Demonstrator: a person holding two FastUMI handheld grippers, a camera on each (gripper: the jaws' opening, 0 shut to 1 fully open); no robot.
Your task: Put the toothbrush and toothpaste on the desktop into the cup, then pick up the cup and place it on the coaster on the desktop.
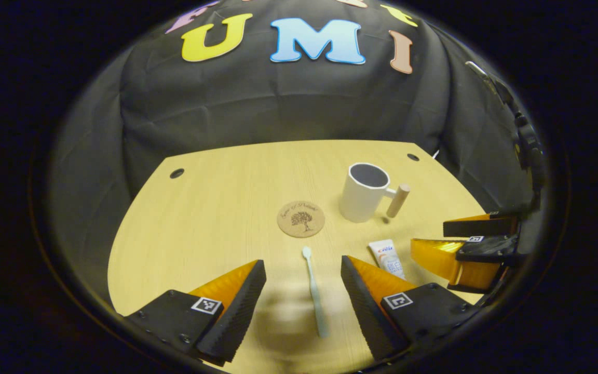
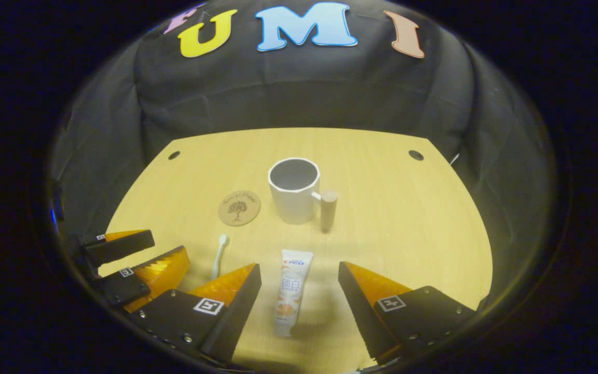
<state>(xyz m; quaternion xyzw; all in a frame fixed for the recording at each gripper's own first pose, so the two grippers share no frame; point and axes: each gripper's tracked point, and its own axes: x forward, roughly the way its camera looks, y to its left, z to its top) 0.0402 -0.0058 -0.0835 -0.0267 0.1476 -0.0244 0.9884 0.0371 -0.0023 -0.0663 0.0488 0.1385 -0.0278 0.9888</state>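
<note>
One toothbrush [image 1: 314,288] lies flat on the tabletop [image 1: 216,208], head pointed toward the coaster [image 1: 301,218], and is framed between the jaws of the left gripper [image 1: 303,283], which stand wide apart and hold nothing. One toothpaste [image 2: 289,291] tube lies just to its right, cap end nearest the camera in the right gripper view, framed in the same way by the right gripper [image 2: 299,285] — its jaws also wide and empty. Neither item is touched, so the first step, the loading of the cup [image 2: 295,189], is judged to be not yet begun; both grasps are only being lined up.

One cup is counted, upright and empty, its handle [image 2: 327,209] turned to the right, standing just right of the single round coaster and apart from it. Two grippers are counted, side by side over the near edge.

For the next move a descent would be called for — the jaws lowered astride the thin handle of the toothbrush, or astride the tube, then closed. Care is judged necessary, since both lie low against the wood.
</note>
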